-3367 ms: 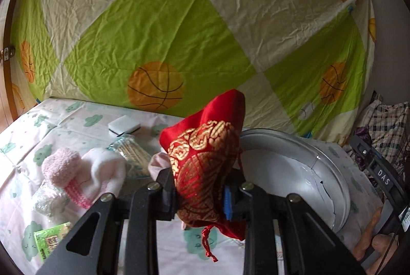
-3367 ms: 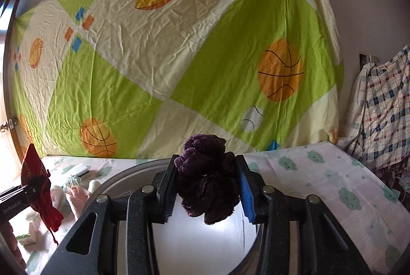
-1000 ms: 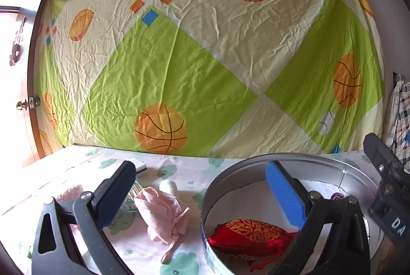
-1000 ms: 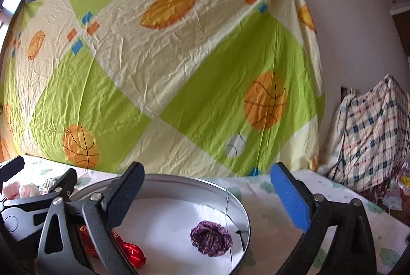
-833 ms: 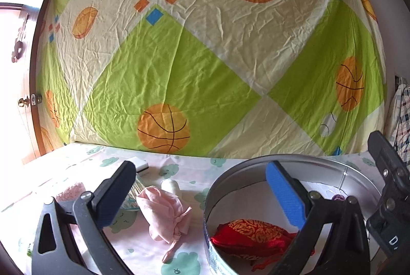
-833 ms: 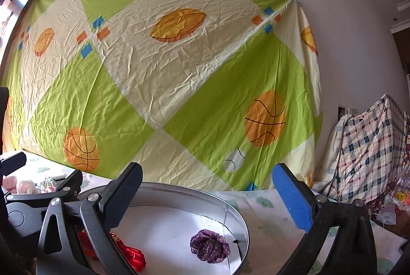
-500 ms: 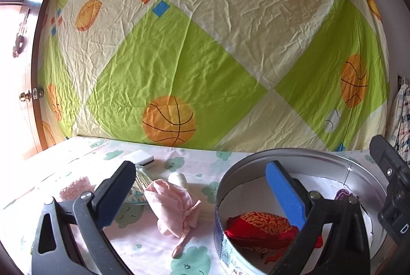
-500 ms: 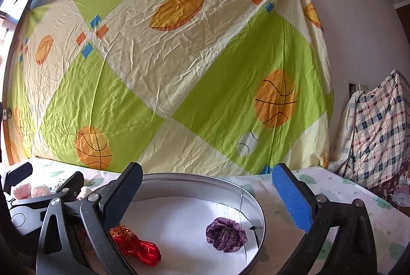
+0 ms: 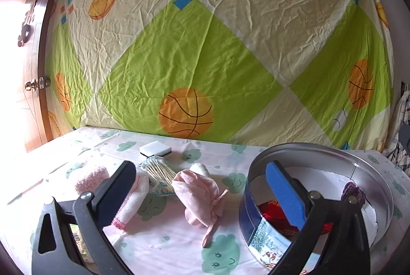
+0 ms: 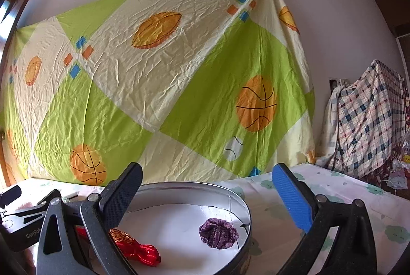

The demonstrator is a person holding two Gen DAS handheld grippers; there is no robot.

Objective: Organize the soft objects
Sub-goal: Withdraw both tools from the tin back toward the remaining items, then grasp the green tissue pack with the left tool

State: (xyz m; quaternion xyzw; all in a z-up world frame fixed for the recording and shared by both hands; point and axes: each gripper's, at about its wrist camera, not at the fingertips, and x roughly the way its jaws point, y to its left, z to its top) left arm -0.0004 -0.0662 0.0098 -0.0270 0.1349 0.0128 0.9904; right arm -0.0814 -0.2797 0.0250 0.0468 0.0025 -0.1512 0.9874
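Left wrist view: the pink cloth pouch (image 9: 201,198) lies on the table (image 9: 164,244), just left of the round tin (image 9: 369,172), which already contains the red brocade pouch (image 10: 133,246) and purple scrunchie (image 10: 217,229). The pink pouch appears light, limp and compressible; its bunched body probably offers a surer hold than its trailing tie. The left gripper (image 9: 202,190) has its fingers spread wide, empty, bracketing the pouch without contact. Right wrist view: the right gripper (image 10: 207,193) is likewise spread wide and empty, above the tin.
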